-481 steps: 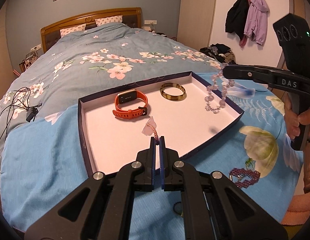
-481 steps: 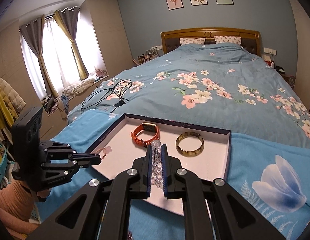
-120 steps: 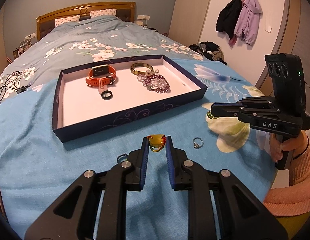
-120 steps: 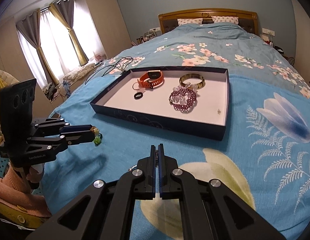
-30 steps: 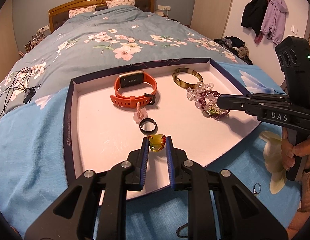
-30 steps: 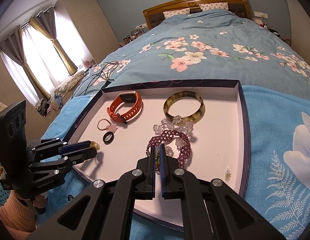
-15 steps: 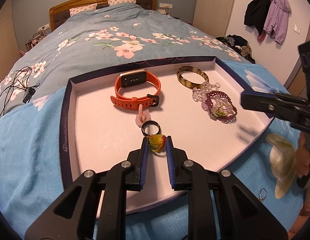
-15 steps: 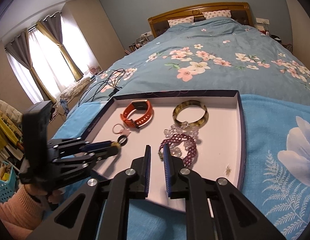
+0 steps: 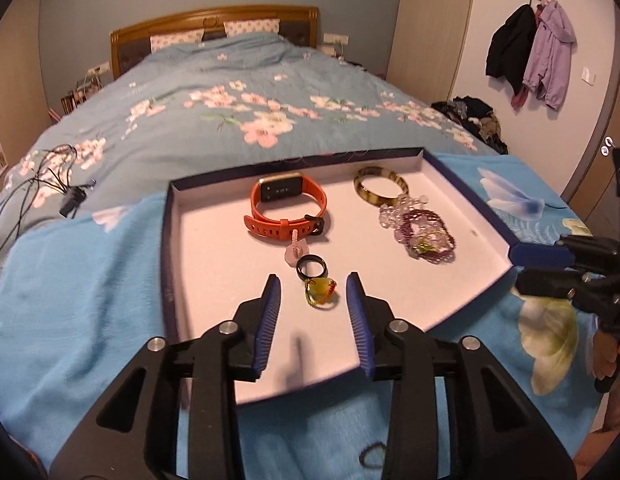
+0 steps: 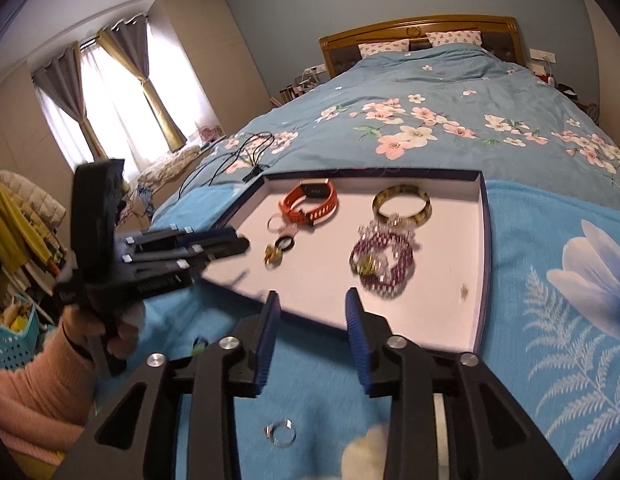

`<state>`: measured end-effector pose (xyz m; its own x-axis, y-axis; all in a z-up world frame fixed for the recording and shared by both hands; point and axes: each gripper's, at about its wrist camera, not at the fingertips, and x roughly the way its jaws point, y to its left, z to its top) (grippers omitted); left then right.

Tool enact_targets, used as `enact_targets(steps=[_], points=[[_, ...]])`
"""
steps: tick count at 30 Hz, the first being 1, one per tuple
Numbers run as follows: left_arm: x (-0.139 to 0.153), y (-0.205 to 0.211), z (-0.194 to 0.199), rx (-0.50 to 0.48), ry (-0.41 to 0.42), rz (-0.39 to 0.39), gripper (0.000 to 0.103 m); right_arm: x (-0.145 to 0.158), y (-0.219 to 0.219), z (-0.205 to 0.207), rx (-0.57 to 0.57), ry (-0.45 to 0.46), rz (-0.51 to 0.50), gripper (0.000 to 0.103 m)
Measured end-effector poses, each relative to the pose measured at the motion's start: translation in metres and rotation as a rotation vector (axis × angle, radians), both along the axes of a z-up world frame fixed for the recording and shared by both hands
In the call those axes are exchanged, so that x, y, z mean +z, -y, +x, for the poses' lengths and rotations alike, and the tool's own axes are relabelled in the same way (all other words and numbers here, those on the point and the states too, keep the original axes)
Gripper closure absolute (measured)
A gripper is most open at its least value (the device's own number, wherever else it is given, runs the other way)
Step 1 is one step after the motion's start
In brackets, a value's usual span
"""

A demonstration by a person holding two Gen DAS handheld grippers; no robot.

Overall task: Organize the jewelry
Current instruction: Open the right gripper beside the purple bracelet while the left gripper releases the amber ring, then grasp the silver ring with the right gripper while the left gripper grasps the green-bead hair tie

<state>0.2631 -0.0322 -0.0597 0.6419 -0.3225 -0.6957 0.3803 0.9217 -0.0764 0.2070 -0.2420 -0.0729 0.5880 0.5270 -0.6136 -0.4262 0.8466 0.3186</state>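
A dark blue tray (image 9: pixel 165 248) with a pale floor lies on the bed. In it are an orange watch band (image 9: pixel 287 208), a tortoiseshell bangle (image 9: pixel 380 190), clear and purple bead bracelets (image 9: pixel 424 232), a pink charm (image 9: pixel 294 250), a black ring (image 9: pixel 311 269) and a yellow-green ring (image 9: pixel 321 293). My left gripper (image 9: pixel 313 290) is open, its jaws either side of the yellow-green ring lying on the tray floor. My right gripper (image 10: pixel 312 312) is open and empty above the tray's near edge (image 10: pixel 310 318). A silver ring (image 10: pixel 281 434) lies on the blanket below it.
The tray rests on a blue floral blanket (image 9: pixel 89 300). A small dark ring (image 9: pixel 372 456) lies on the blanket near the front. Black cables (image 9: pixel 49 184) lie on the bed at the left. Coats (image 9: pixel 530 52) hang on the right wall.
My left gripper has opened and let go of the yellow-green ring, which now lies on the tray floor. My right gripper has opened wider and drawn back from the bead bracelets.
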Motion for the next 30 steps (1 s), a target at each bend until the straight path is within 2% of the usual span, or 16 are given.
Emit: enact_targets(steps=[6,15,22,30], points=[[0.008,-0.014,-0.044,-0.028,0.037,0.008,0.065,-0.015,-0.001,-0.023,0.021,-0.030,-0.070,0.058],[-0.009,-0.020,-0.097,-0.076,0.026,0.043,0.062,-0.033,-0.005,-0.044,0.033,-0.065,-0.133,0.056],[-0.017,-0.013,-0.111,-0.113,0.000,0.045,0.061,-0.038,-0.015,-0.054,0.050,-0.068,-0.170,0.056],[-0.023,-0.005,-0.108,-0.114,-0.038,0.056,0.059,-0.041,-0.033,-0.059,0.056,-0.050,-0.238,0.056]])
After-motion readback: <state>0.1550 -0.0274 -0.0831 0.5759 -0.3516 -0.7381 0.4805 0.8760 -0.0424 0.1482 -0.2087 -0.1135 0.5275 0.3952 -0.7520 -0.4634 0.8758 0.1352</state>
